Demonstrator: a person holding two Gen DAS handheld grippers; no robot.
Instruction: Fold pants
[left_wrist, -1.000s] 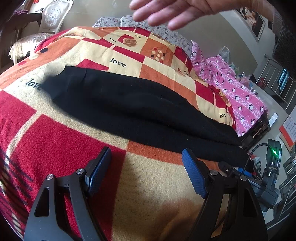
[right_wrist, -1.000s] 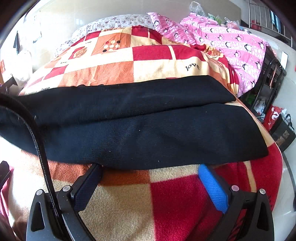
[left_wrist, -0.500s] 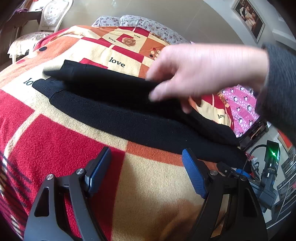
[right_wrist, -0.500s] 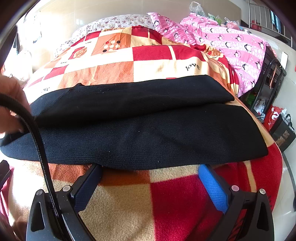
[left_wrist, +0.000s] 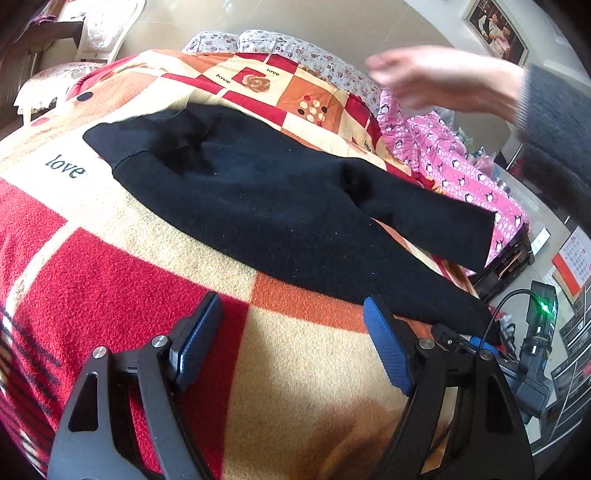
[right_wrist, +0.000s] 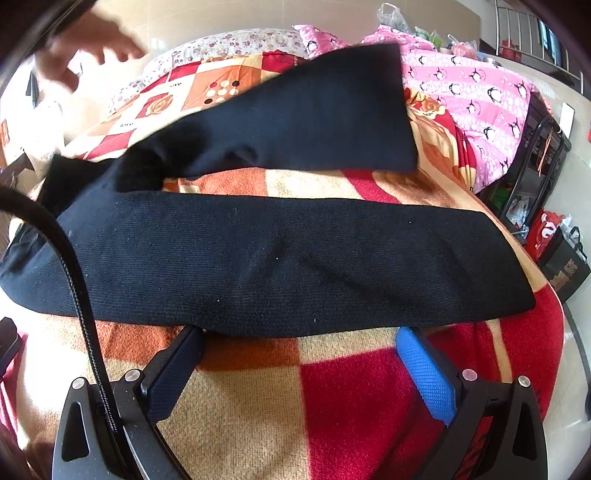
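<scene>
Black pants (left_wrist: 280, 206) lie spread on a checked red, orange and cream blanket (left_wrist: 110, 280). In the right wrist view the pants (right_wrist: 280, 258) show two legs: the near one lies flat across the blanket, the far one (right_wrist: 325, 122) is lifted and splayed toward the pink bedding. My left gripper (left_wrist: 291, 347) rests on the blanket just short of the pants, open and empty. My right gripper (right_wrist: 299, 365) stands open at the near leg's edge, holding nothing. A bare hand (left_wrist: 436, 81) with a grey sleeve hovers above the far side, blurred.
Pink penguin-print bedding (left_wrist: 454, 166) lies beyond the blanket on the right. Floral pillows (left_wrist: 280, 48) sit at the head of the bed. A white chair (left_wrist: 99, 26) stands at the far left. A device with a green light (left_wrist: 543, 306) and a cable (right_wrist: 74, 280) are close by.
The hand that touched the pants has pulled away upward. The upper leg, lying along the lower one before, has been flung apart toward the pink bedding. Both grippers stayed put.
</scene>
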